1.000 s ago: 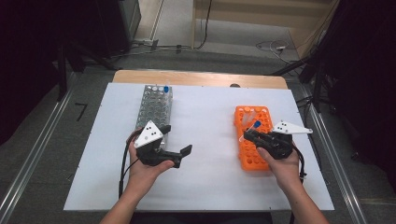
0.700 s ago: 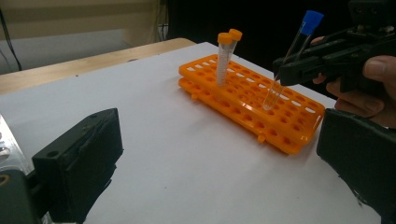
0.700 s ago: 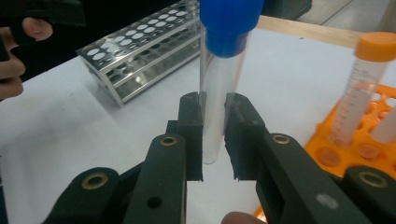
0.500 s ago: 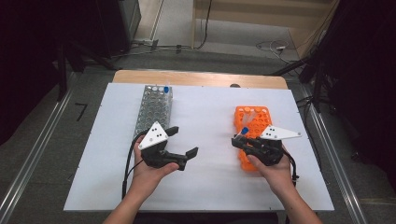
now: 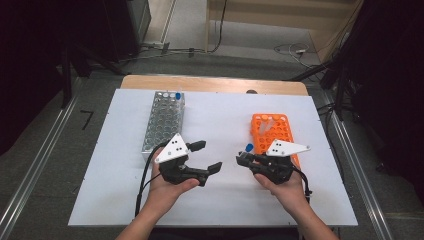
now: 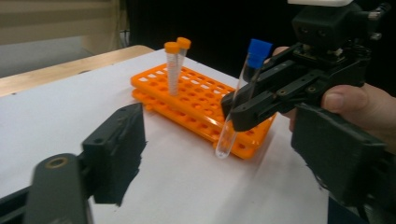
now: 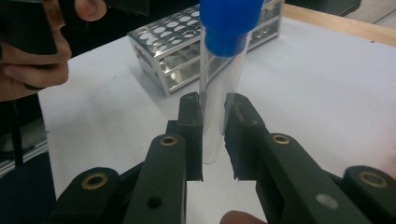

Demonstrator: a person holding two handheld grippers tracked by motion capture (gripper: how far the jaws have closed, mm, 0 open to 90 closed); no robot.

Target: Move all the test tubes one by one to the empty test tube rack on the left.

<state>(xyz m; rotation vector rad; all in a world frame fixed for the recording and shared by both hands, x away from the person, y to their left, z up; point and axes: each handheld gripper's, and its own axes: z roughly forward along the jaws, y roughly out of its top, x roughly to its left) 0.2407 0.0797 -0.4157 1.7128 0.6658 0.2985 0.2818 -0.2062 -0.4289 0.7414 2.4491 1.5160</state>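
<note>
High view: catalogue of the table at the handover stage.

Item 1. Right gripper, jaws clamped on a clear test tube with a blue cap. The tube stands roughly upright, cap above the jaws, rounded bottom below them; in the right gripper view the pads press it at mid-length, so both ends stay free, probably so the other claw can take it above or below.

Item 2. Left gripper, jaws apart with nothing between them, and they have just been closing somewhat. It faces the right gripper across a bare stretch of white table; the tube hangs ahead of its jaws, near but not yet between them, as the left gripper view shows.

Item 3. Orange rack, lying just behind and beside the right gripper. Two orange-capped tubes stand in its far holes.

Item 4. Metal rack, just beyond the left gripper, one blue-capped tube in a far corner hole. Judged destination: the held tube matches that cap colour, which would explain carrying it toward the left claw.
</note>
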